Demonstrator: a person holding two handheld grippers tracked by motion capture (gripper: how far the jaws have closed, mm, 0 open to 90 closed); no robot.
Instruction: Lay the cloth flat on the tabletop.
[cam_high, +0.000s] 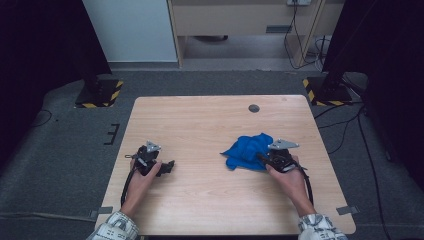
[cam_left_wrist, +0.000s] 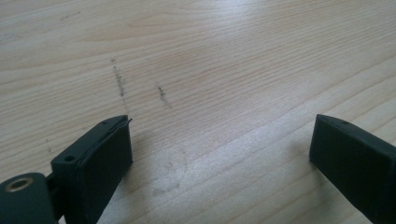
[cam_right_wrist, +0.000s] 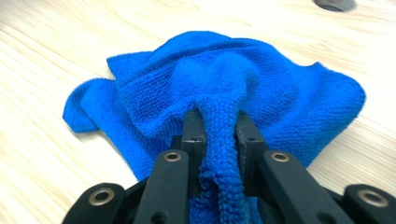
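- Left gripper (cam_high: 170, 165) held low over the table's near left, jaws spread wide apart with nothing between them
- Right gripper (cam_high: 261, 158) held at the near right, pointing left, jaws pinched tight together on a fold
- Both forearms enter from the near edge in patterned sleeves (cam_high: 118, 227)

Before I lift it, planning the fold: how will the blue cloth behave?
Probably floppy: the cloth bunches into a ridge between the right tongs. Likely light, since it lies crumpled in soft folds on the table. Its looped weave should grip, not slip.
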